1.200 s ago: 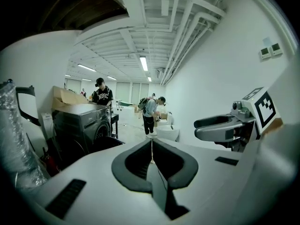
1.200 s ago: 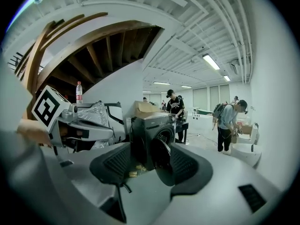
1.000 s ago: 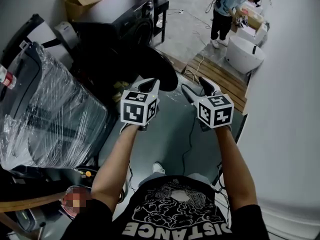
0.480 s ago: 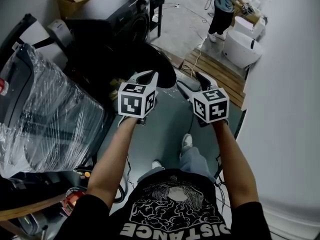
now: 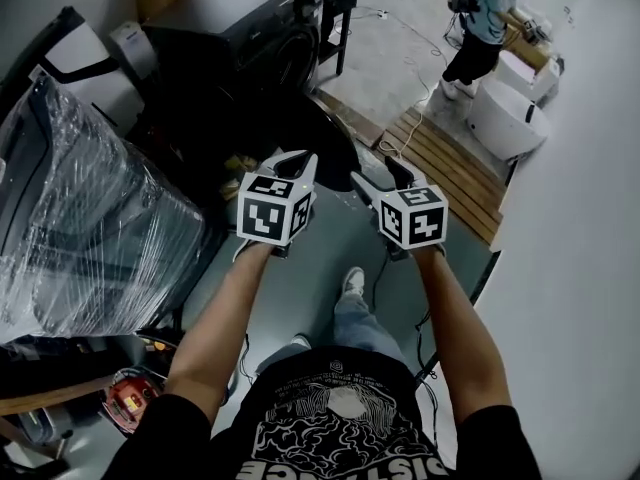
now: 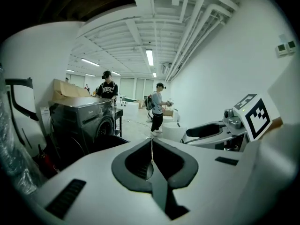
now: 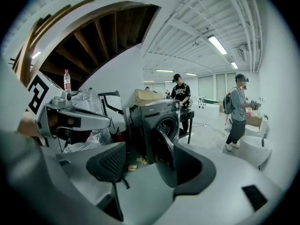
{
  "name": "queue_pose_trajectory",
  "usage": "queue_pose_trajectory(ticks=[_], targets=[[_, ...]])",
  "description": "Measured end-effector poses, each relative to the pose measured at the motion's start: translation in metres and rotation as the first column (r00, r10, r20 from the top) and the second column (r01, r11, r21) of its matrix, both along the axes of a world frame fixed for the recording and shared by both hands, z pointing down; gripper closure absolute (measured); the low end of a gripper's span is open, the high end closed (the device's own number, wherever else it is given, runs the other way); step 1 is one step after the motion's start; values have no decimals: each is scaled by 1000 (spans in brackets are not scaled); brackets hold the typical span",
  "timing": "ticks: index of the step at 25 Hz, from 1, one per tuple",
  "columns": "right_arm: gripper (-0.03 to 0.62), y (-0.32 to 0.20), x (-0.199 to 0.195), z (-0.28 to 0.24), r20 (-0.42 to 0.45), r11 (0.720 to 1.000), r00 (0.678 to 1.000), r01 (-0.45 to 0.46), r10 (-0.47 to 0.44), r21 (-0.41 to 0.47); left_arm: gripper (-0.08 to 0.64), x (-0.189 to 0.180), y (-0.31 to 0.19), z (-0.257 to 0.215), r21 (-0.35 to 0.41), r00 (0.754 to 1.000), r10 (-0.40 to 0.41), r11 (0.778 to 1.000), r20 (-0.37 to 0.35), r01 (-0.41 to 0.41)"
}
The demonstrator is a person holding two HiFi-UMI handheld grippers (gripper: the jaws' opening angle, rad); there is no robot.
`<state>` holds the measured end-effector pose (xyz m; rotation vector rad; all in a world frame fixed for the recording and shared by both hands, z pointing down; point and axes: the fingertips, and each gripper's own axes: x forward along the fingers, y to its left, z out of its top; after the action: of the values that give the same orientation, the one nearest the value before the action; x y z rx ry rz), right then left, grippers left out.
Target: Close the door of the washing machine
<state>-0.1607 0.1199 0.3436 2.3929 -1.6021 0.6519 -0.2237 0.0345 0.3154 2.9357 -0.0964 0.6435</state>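
Note:
The dark front-loading washing machine [image 5: 250, 28] stands at the top of the head view, its round door [image 5: 322, 133] swung open toward me. My left gripper [image 5: 292, 160] is shut with nothing in it, just short of the door's near edge. My right gripper [image 5: 382, 176] is open and empty, to the right of the door. In the right gripper view the machine [image 7: 157, 118] and its open door [image 7: 164, 153] show ahead between the spread jaws of the right gripper [image 7: 150, 163], apart from them. In the left gripper view the left gripper [image 6: 151, 142] is shut, with the machine [image 6: 86, 121] to the left.
A plastic-wrapped appliance [image 5: 90, 218] stands close on the left. A wooden pallet [image 5: 450, 163] and a white tub [image 5: 510, 118] lie to the right. A person [image 5: 480, 23] stands beyond them. Another person [image 7: 179, 95] is behind the machine. Cables run over the grey floor [image 5: 300, 288].
Both grippers have sunk and moved nearer the open door. The person holding them has stepped forward, and a shoe now shows on the floor below the grippers.

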Motion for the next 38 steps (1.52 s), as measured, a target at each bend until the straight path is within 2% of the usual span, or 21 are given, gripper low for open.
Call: queue_pose_trajectory(ticks=[11,19,25,32,38], targets=[[293,-57,87,85,112,991,987,120,-113,-62,531,74,-52,59,-37,984,-142,989,103,146],[324,-87,120,155,163,977,973,183,-164,-106,531,115,-69,97,-38,974,-172,983,146,179],[348,-104,137,200,175,971,968,205,-182,-126,531,125,-75,131,-70,961,-201,974,191,218],[379,-120,143,233,156,955,962,249,-225,-158,531,132,-75,164,-64,951,-185,976,247,206],[464,-126,149,245,138,953,965,247,-224,-175,531,140,-82,172,-65,946,-189,975,265,213]])
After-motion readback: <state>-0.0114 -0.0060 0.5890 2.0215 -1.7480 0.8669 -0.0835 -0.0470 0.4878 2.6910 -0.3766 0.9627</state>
